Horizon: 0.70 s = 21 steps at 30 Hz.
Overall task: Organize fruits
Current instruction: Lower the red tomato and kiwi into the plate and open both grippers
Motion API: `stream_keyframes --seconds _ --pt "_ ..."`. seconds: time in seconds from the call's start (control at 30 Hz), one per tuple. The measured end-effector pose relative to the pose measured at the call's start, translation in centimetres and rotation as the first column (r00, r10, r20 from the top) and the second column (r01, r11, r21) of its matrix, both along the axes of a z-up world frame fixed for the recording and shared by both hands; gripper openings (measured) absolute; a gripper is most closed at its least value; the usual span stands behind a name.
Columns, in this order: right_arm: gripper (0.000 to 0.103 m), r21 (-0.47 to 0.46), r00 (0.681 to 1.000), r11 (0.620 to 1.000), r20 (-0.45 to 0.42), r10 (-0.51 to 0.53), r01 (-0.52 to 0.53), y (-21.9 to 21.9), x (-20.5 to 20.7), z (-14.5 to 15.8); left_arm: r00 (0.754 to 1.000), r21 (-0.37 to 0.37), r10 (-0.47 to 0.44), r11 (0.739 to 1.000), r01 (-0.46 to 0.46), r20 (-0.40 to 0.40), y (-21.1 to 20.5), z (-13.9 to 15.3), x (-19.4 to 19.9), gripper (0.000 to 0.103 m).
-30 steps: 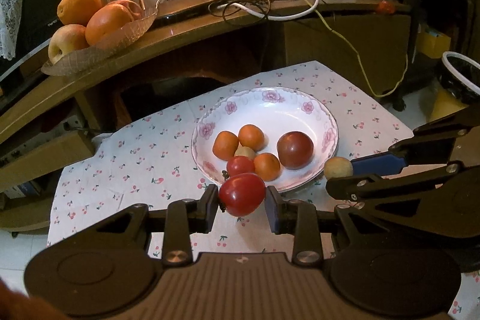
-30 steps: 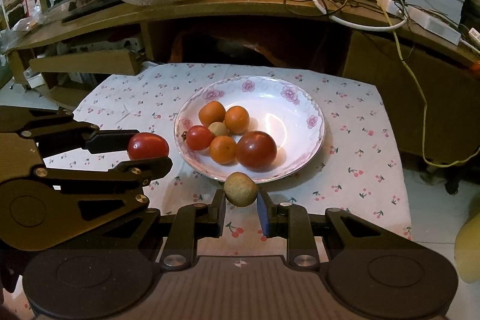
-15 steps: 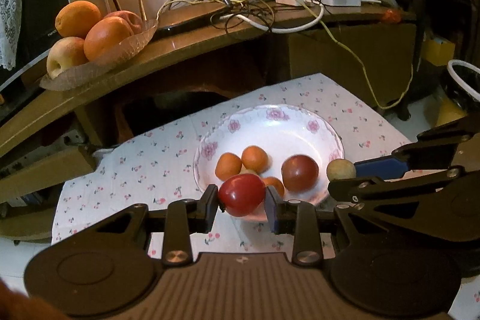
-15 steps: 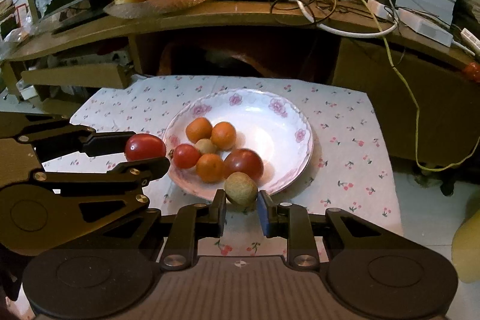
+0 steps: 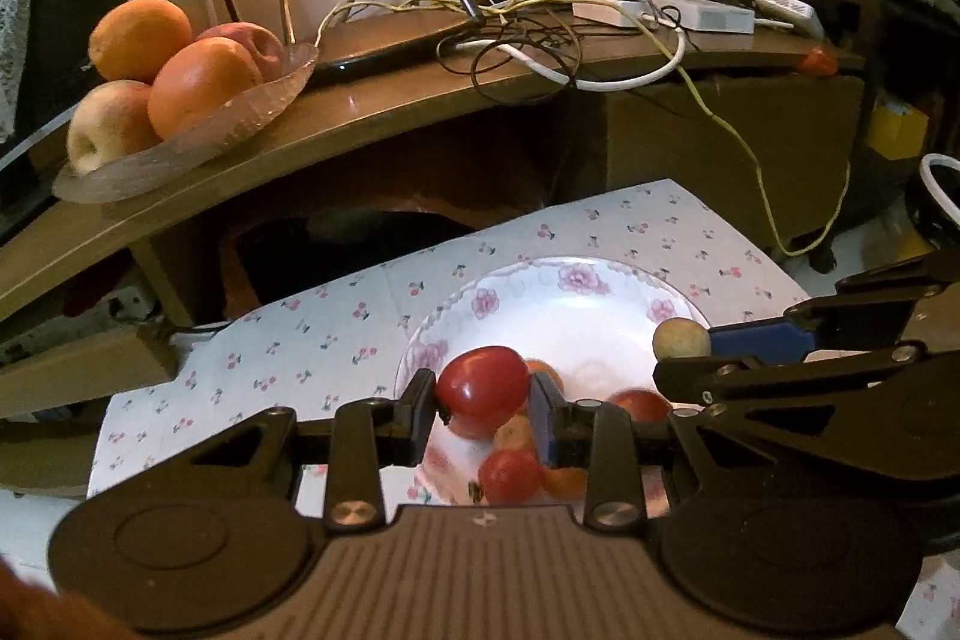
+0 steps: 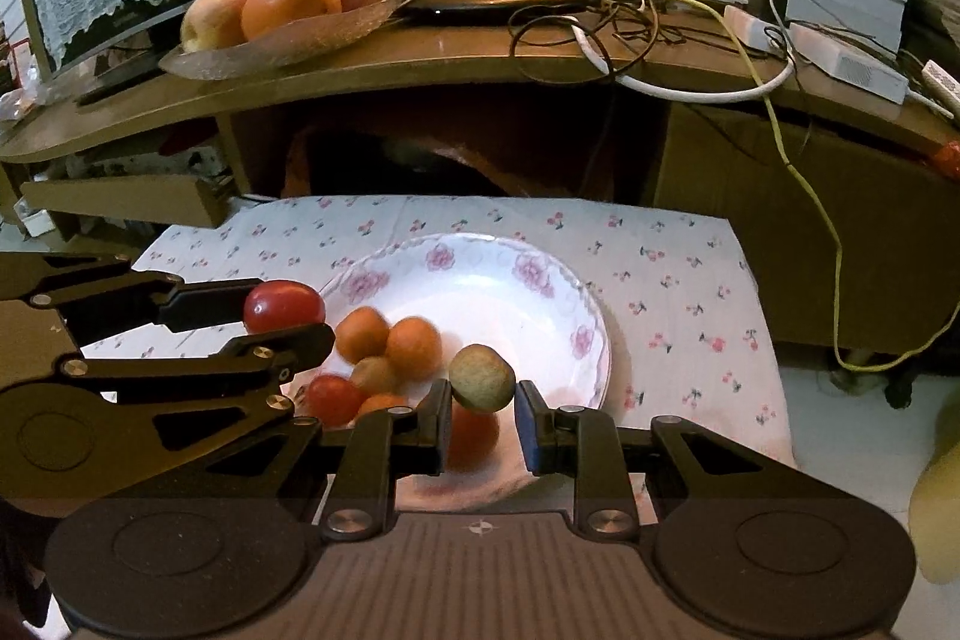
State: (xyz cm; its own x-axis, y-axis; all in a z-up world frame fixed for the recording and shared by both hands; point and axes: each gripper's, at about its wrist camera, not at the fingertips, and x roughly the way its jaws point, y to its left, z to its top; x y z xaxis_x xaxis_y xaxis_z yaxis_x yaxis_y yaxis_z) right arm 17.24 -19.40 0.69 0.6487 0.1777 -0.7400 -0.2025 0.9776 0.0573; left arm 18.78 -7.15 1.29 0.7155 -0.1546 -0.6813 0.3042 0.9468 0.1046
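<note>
Now my left gripper (image 5: 485, 402) clamping a shiny red tomato (image 5: 483, 389), my right gripper (image 6: 482, 415) pinching a small brownish-green round fruit (image 6: 481, 378), both above the white flower-rimmed plate (image 6: 480, 280)

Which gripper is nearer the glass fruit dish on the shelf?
Left, as far as the views show. The left gripper, shut on a red tomato, is on the side toward the glass fruit dish; the right gripper, shut on a small brownish fruit, sits further right, over the plate.

My left claw (image 5: 485, 409) is black, flat linkage bars joined by silver screws, one blue pad, ribbed grey-brown housing with two round discs. My right claw (image 6: 482, 415) matches it, blue pad (image 6: 528, 424) included.
</note>
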Motion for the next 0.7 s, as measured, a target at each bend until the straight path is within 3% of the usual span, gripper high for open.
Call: stream_keyframes --seconds 0.27,0.7 --pt "0.026 0.027 1.0 1.0 -0.018 -0.005 0.005 -1.1 3.2 -1.3 1.0 -0.002 -0.018 1.0 0.018 -0.023 -0.5 -1.2 2.8 0.037" --pt "0.027 0.024 0.999 0.999 -0.036 0.024 -0.023 -1.1 4.8 -2.8 0.998 0.001 -0.033 0.999 0.033 -0.059 -0.7 -2.4 4.3 0.037"
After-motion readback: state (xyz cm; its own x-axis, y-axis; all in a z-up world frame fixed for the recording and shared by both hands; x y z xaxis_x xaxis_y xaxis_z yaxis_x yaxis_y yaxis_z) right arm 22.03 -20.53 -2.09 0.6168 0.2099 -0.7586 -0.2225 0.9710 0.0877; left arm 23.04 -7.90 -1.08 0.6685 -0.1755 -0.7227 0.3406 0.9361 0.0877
